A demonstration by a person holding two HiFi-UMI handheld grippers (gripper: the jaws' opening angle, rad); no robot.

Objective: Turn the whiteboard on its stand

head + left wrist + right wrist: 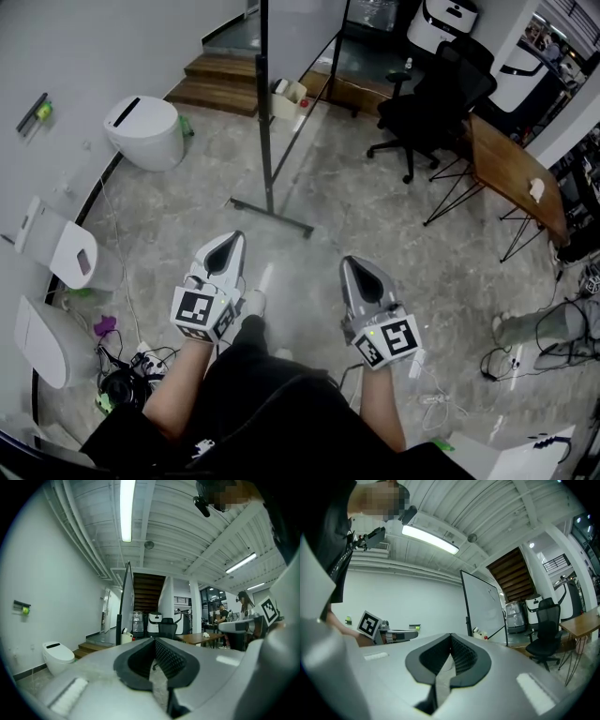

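The whiteboard (265,103) stands on a black wheeled stand (273,215) a step or so ahead of me, seen edge-on from above. It shows as a thin dark edge (124,599) in the left gripper view and as a white panel (483,603) in the right gripper view. My left gripper (231,241) (153,640) is held level, pointing toward the stand, its jaws shut on nothing. To its right, my right gripper (352,263) (451,635) is also level, jaws together and empty. Neither touches the board.
A white toilet (146,131) sits at the back left, with more white fixtures (67,253) along the left wall. Wooden steps (221,82) lie beyond the stand. A black office chair (433,101) and wooden table (512,174) stand at the right. Cables (131,362) litter the floor beside me.
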